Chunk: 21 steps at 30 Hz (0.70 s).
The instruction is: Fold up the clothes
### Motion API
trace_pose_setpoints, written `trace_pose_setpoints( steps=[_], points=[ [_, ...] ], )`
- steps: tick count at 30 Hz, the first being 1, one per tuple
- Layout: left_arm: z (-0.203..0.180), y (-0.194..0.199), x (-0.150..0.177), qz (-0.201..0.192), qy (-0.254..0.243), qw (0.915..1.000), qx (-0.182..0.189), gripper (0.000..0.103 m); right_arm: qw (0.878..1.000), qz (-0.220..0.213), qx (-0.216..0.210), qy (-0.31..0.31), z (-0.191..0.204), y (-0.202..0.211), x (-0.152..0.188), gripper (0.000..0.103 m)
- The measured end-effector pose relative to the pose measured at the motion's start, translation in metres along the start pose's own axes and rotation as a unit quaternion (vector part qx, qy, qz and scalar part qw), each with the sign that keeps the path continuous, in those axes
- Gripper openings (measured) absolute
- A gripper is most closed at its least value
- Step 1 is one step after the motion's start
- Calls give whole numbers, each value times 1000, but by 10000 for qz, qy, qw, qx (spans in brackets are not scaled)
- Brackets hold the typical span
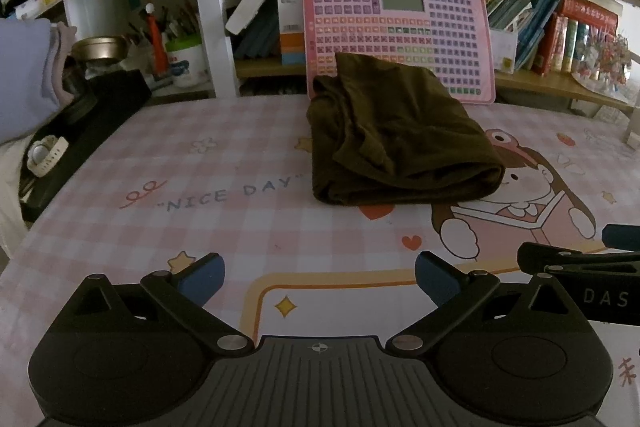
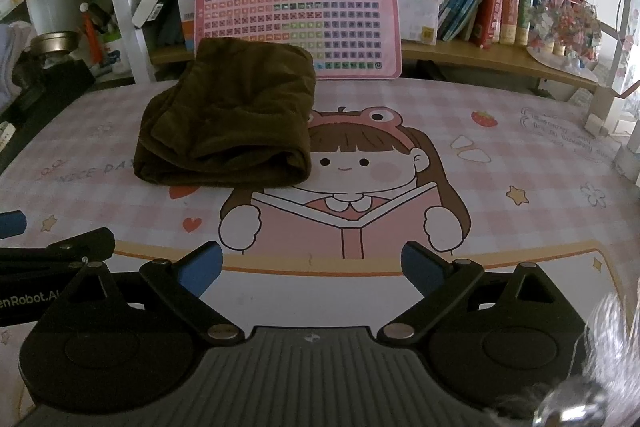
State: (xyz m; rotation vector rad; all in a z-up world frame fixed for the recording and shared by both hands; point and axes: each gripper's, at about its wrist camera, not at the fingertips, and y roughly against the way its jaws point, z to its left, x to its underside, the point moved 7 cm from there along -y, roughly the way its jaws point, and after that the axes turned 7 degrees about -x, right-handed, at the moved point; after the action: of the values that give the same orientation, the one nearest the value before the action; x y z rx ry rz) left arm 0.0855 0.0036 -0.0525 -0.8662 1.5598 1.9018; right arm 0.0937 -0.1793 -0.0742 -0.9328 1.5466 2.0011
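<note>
A dark olive-brown garment (image 1: 396, 139) lies folded in a thick bundle on the pink checked table mat (image 1: 200, 163), towards the back of the table. The right wrist view has the same garment (image 2: 228, 131) left of centre, over the cartoon girl print. My left gripper (image 1: 318, 277) hovers open near the table's front edge, well short of the cloth, with nothing between its blue pads. My right gripper (image 2: 312, 267) is also open and empty, beside the left one, equally far from the garment.
A pink keyboard-like toy board (image 1: 400, 35) leans against the bookshelf (image 1: 560, 83) just behind the garment. A black case with a white watch (image 1: 44, 155) sits at the table's left edge, near a person's lilac sleeve (image 1: 24, 79). Books fill the shelves.
</note>
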Motion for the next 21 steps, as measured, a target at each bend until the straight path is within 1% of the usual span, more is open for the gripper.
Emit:
trace_pose_setpoints(
  steps=[17,21],
  points=[
    [0,-2,0,56,14,10000,-22,103,10000,3,-13,4,0,-1,1,97],
    [0,0,-1,6,50,10000,36,103,10000,13,-10,0,0,-1,1,97]
  ],
)
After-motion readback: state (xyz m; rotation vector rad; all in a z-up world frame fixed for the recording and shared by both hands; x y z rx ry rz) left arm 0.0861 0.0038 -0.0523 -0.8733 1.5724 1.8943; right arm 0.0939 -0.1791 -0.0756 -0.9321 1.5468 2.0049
